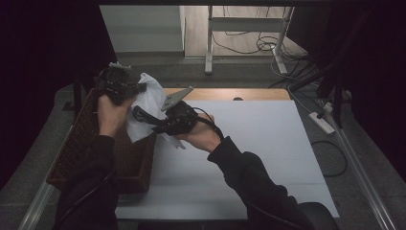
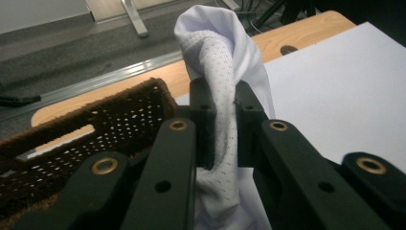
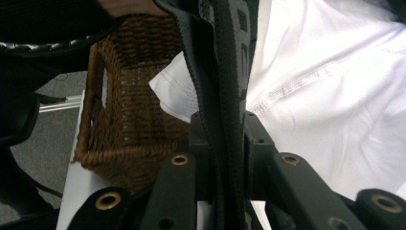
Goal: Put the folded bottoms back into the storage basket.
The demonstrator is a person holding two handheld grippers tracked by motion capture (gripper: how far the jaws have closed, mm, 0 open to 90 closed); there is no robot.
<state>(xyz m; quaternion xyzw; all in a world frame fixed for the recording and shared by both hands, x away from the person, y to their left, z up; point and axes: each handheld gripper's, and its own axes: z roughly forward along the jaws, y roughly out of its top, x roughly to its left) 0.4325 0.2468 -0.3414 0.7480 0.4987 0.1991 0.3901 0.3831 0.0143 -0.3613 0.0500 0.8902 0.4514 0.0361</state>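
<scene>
- My left tongs are clamped on a twisted fold of the white garment; in the left gripper view the mesh cloth is pinched between both jaws and bunches up above them.
- My right tongs are clamped on a dark band, seemingly a waistband or strap of the same garment; it runs straight up between the jaws in the right gripper view.
- The garment hangs between the two tongs, above the near edge of the wicker basket, with white cloth spreading to the right of my right jaws.
- The basket sits below and left of both tongs, on the white table sheet.
- Risk: pulling the tongs apart hard could drag the thin mesh out of the left jaws, since only a narrow fold is held.
- Risk: the loose lower hem could snag on the rough basket rim and tip the basket as I lift.
</scene>
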